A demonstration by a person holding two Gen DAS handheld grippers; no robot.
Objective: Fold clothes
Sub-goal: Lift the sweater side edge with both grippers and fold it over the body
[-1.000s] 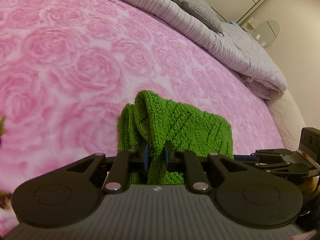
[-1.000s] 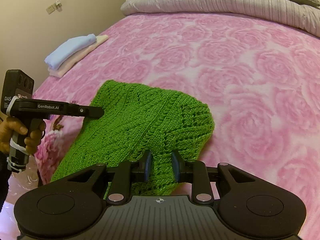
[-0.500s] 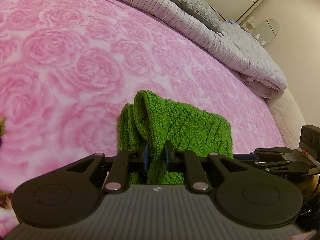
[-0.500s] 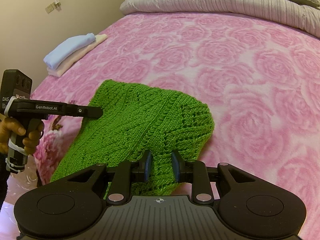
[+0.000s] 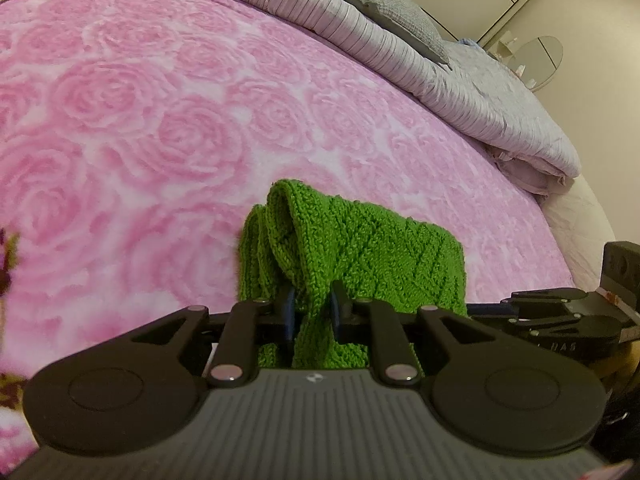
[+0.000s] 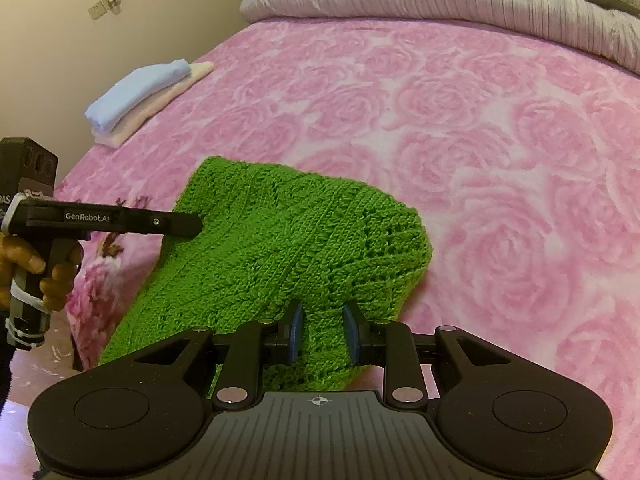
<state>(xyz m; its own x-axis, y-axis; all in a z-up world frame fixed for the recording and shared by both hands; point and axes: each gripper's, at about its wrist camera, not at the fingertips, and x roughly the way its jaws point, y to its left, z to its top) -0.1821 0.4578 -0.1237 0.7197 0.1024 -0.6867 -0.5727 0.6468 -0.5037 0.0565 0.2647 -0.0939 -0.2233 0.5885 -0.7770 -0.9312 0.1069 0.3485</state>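
One green knitted garment lies on the pink rose-patterned bedspread. The left gripper, jaws opening, and the right gripper, jaws narrow, both pinch its edge. Only the right view shows two folded cloths.

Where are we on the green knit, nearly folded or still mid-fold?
Mid-fold, it seems. Done: two folded garments are stacked at the bed's far corner, and the green knit lies doubled on the pink blanket. In hand: the left claw is opening with a knit fold between its jaws; the right claw grips the near edge. Left: release, tidy up, probably stack it.
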